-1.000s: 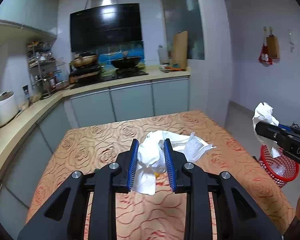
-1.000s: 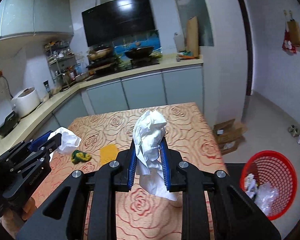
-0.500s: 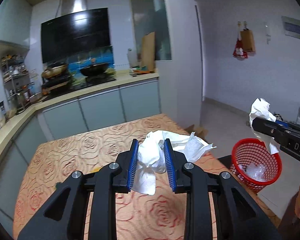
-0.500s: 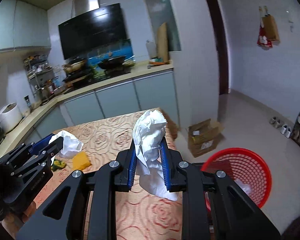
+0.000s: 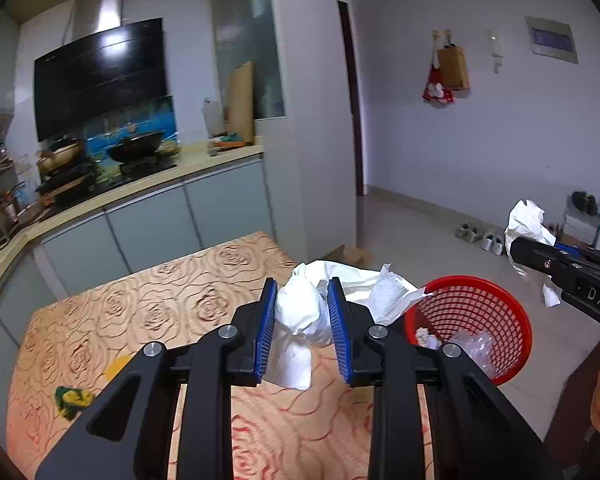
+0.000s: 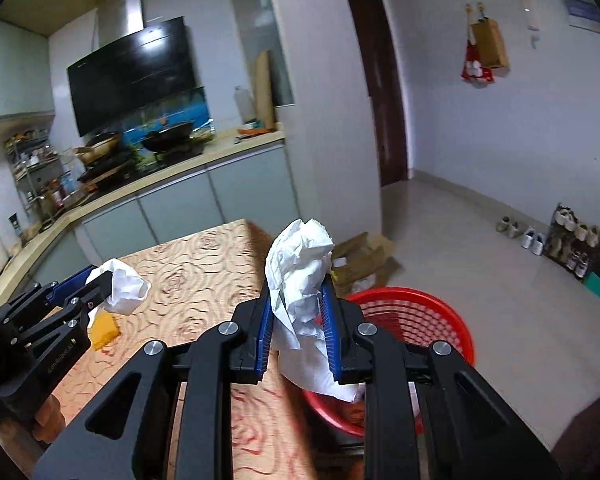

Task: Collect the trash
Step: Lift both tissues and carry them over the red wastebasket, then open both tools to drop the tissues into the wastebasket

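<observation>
My left gripper [image 5: 302, 292] is shut on a crumpled white tissue [image 5: 304, 316] above the right edge of the table [image 5: 148, 300]. In the left wrist view the red mesh basket [image 5: 500, 312] stands on the floor just right of it, with wrappers inside. My right gripper [image 6: 296, 288] is shut on a second white tissue wad [image 6: 300, 272], hanging over the near rim of the red basket [image 6: 420, 312]. Each gripper shows in the other's view: the right gripper [image 5: 518, 254] at the right edge, the left gripper [image 6: 108, 284] at the left with its tissue.
An orange piece [image 6: 102, 328] and a green-yellow scrap [image 5: 70, 398] lie on the rose-patterned tablecloth. Kitchen counter with a stove [image 5: 112, 176] runs behind the table. Flattened cardboard [image 6: 364, 256] lies on the floor beyond the basket; shoes [image 6: 532, 236] line the far wall.
Both grippers have swung right, away from the table's middle toward the red basket, each still holding its tissue. The basket now sits close beneath the right gripper.
</observation>
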The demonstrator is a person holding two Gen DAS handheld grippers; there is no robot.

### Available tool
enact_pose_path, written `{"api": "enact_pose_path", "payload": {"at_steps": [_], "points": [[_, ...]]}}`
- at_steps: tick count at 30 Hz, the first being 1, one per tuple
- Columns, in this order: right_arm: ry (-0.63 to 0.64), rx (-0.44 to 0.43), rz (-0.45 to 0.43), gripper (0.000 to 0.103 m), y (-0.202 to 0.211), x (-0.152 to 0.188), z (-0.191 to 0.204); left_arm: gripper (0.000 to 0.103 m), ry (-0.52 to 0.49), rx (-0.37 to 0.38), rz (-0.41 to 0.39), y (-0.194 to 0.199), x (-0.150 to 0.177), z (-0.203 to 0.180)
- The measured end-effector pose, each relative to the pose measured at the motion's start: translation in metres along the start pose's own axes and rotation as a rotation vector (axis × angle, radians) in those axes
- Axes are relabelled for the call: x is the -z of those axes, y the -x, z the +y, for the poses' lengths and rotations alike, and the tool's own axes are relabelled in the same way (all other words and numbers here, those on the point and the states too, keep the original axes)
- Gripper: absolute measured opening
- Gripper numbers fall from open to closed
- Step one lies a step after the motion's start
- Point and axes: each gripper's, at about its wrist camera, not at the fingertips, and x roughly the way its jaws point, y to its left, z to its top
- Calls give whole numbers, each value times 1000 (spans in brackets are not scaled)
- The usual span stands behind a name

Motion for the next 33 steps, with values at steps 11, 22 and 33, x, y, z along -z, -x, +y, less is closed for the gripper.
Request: {"api": "enact_pose_path", "payload": {"at_steps": [11,22,33], "points": [[-41,115,39,22,-9,15,-48,25,-55,97,44,-40,-6,-53],[-58,165,90,22,-27,24,-75,25,-46,209,116,-81,-5,-85],[-40,170,161,22,-56,30,-92,25,-52,285,214,-123,11,-111]]}}
